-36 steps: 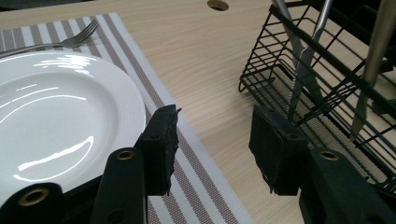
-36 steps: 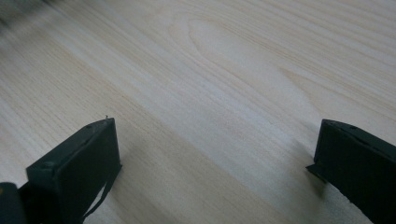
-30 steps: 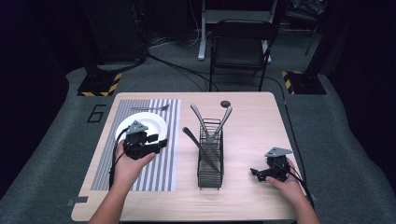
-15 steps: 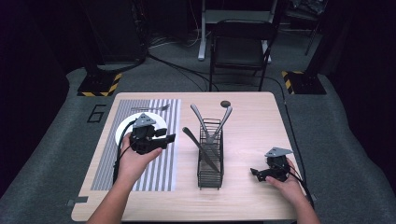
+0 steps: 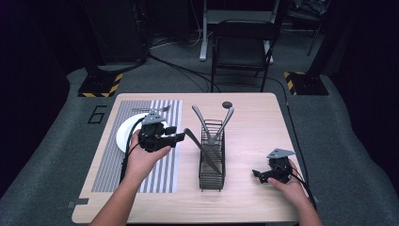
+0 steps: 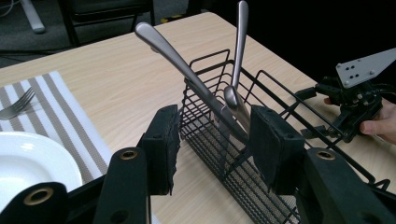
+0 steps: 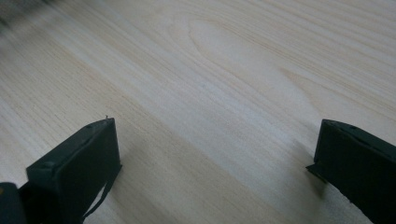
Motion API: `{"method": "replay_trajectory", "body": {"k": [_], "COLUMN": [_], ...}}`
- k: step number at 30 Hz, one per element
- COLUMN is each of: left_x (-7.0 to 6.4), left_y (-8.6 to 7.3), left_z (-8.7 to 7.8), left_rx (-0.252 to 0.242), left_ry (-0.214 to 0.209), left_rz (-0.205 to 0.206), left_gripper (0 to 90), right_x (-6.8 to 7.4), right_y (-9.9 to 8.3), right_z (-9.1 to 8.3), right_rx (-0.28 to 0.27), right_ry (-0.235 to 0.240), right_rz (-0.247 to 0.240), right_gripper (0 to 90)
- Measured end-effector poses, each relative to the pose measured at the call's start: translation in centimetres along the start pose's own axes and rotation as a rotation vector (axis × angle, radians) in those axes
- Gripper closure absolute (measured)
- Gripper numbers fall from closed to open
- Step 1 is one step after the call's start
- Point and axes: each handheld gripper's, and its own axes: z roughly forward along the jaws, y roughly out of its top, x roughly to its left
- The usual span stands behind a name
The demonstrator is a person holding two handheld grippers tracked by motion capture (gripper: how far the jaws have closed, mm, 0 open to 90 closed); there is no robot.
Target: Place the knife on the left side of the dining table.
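Observation:
A black wire basket (image 5: 211, 175) stands mid-table with two silver utensil handles (image 5: 200, 117) leaning apart in a V. A third, darker utensil (image 5: 202, 149) slants out of its left side. My left gripper (image 5: 178, 136) hovers just left of that utensil, pointing at the basket, jaws open. In the left gripper view the basket (image 6: 205, 58) and the silver handles (image 6: 177, 58) lie beyond my open left gripper (image 6: 215, 137), nothing between the pads. My right gripper (image 5: 256, 174) rests open on bare wood at the front right, and my right gripper (image 7: 215, 154) shows a wide gap.
A white plate (image 5: 123, 136) and a fork (image 5: 150, 111) lie on a striped mat (image 5: 160, 175) at the left. A small dark round object (image 5: 227, 104) sits behind the basket. A chair (image 5: 240, 47) stands beyond the table's far edge.
My left gripper has moved right, off the plate and up to the basket's left side. The right gripper has stayed put.

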Motion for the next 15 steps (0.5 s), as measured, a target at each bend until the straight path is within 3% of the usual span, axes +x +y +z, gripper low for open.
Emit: {"method": "replay_trajectory", "body": {"k": [15], "left_x": [-0.5], "left_y": [0.4], "left_z": [2.0], "left_rx": [-0.003], "left_ry": [-0.034], "left_rz": [-0.013], "left_gripper": [56.7], "right_x": [0.0], "right_y": [0.0], "right_z": [0.0], "right_rx": [0.0], "right_ry": [0.0], "right_rz": [0.0], "right_gripper": [0.0]}}
